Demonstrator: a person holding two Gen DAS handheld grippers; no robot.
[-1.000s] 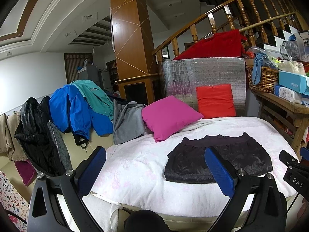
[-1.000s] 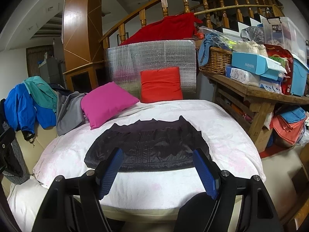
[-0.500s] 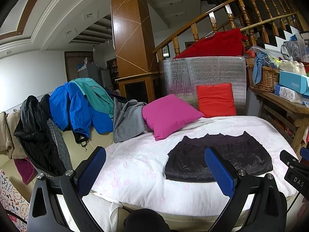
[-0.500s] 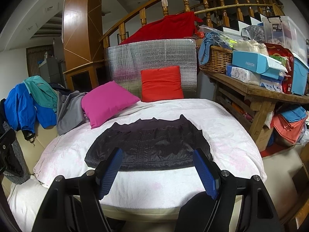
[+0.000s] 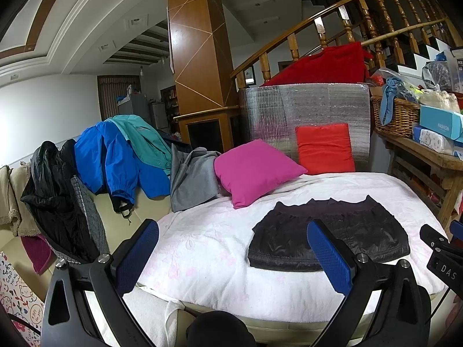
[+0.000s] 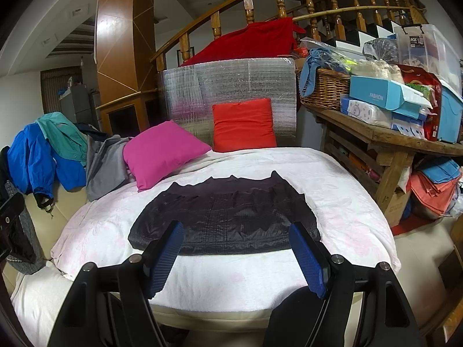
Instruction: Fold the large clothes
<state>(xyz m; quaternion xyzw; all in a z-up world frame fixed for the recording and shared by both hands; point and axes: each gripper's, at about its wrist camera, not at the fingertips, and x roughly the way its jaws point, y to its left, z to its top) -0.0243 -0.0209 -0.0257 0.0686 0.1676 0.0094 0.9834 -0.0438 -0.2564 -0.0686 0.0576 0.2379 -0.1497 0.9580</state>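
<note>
A black quilted garment [image 5: 330,238] lies folded flat on the white blanket [image 5: 208,248] over the round bed; it also shows in the right wrist view [image 6: 228,217]. My left gripper [image 5: 231,256] is open and empty, held back from the bed's near edge, left of the garment. My right gripper [image 6: 235,256] is open and empty, just short of the garment's near hem, centred on it.
A pink pillow [image 5: 254,170] and a red pillow [image 5: 324,149] sit at the bed's far side. Jackets, blue [image 5: 113,159], teal, grey and black [image 5: 55,199], hang over the sofa at left. A wooden table [image 6: 385,141] with boxes and a basket [image 6: 327,89] stands at right.
Both views have shifted very slightly; the garment and the grippers' openings look unchanged.
</note>
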